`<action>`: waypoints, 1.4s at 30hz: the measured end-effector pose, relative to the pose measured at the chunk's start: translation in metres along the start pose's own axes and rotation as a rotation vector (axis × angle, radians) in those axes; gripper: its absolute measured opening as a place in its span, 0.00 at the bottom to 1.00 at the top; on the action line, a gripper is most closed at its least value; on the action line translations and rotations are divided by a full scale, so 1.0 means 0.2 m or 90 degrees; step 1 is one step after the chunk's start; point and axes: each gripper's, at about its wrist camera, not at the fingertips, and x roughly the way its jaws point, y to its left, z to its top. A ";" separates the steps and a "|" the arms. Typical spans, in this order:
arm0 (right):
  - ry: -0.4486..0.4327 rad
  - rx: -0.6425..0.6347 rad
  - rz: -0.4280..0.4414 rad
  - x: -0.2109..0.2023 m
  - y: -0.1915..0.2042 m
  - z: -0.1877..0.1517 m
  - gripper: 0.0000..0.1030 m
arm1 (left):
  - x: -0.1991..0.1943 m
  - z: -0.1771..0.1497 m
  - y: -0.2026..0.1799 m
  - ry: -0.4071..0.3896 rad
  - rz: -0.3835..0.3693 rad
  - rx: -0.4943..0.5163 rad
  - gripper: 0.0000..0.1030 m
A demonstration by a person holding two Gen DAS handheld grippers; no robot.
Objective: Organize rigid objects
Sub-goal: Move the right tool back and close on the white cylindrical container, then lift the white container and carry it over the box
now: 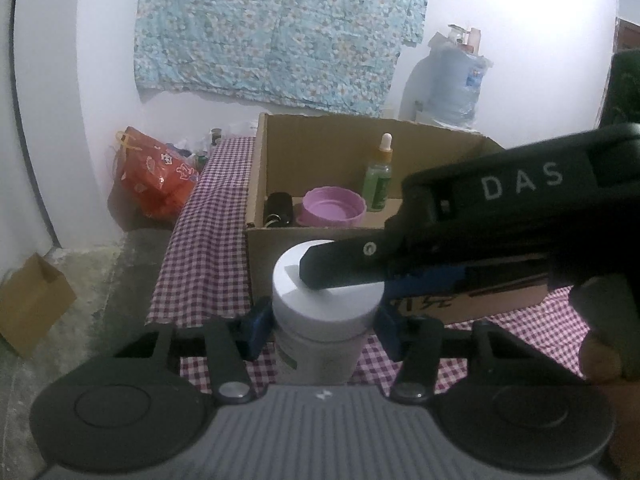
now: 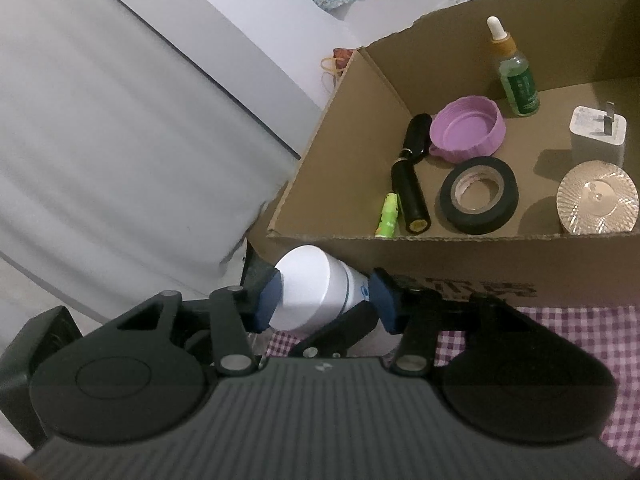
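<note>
Seven items are already lying in the cardboard box (image 2: 332, 128): dropper bottle (image 2: 518, 80), purple lid (image 2: 468, 128), black tape roll (image 2: 480, 194), black tube (image 2: 412, 168), small green tube (image 2: 389, 216), white charger (image 2: 598, 132) and a shiny round tin (image 2: 598, 198). One white jar (image 1: 326, 304) is still waiting outside, at the box's 6 o'clock on the checked counter (image 1: 200, 240). Both claws are meeting on it: the left claw (image 1: 324, 330) is pinching its body, and the right claw (image 2: 326, 300) is clamping its cap end. I judge it is being handed over for boxing. "DAS" is readable on the right gripper's body; the box's print is illegible.
</note>
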 end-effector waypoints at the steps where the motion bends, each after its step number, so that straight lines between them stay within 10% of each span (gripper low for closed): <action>1: 0.000 -0.001 0.002 0.00 0.00 0.00 0.44 | 0.00 0.00 0.00 0.000 0.001 -0.001 0.54; 22: -0.037 -0.035 0.060 -0.26 0.13 -0.07 0.45 | -0.32 0.02 -0.19 -0.054 0.028 0.026 0.53; 30: -0.096 -0.101 0.088 -0.47 0.26 0.02 0.46 | -0.46 0.19 -0.31 -0.112 0.045 0.062 0.53; 42: -0.153 -0.128 0.007 -0.73 0.20 0.37 0.47 | -0.21 0.61 -0.48 -0.088 -0.055 0.067 0.53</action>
